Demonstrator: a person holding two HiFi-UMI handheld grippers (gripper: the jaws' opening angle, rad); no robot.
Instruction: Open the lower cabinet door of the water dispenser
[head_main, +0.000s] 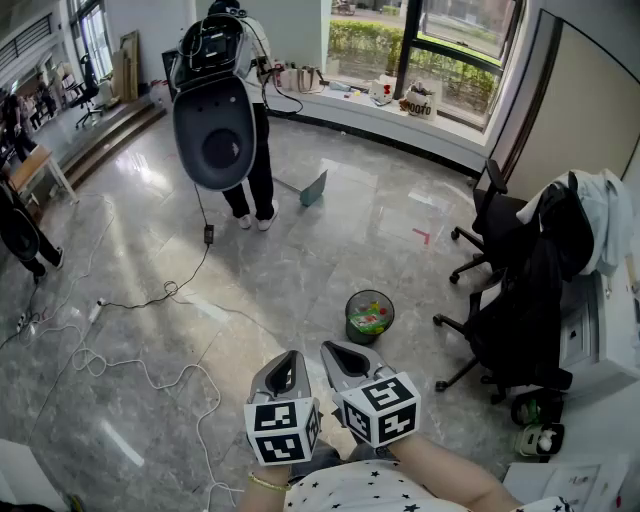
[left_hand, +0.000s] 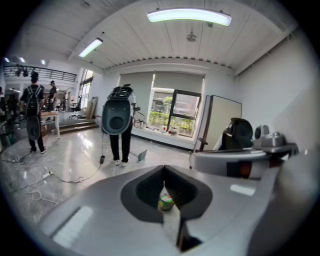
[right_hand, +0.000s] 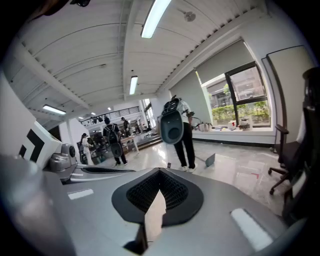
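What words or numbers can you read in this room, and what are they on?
No words or numbers can be read here.
Left marker cube: black-and-white square patterns only, no letters.
Right marker cube: the same, patterns only.
White bag on the window ledge: red print, too small to read.
Sheet of paper at bottom right: too blurred to read.

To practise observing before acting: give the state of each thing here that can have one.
Left gripper: shut, empty.
Right gripper: shut, empty.
Waste bin: upright, uncovered, rubbish inside.
Office chair: draped with dark clothing.
Cable: lying loose on the floor.
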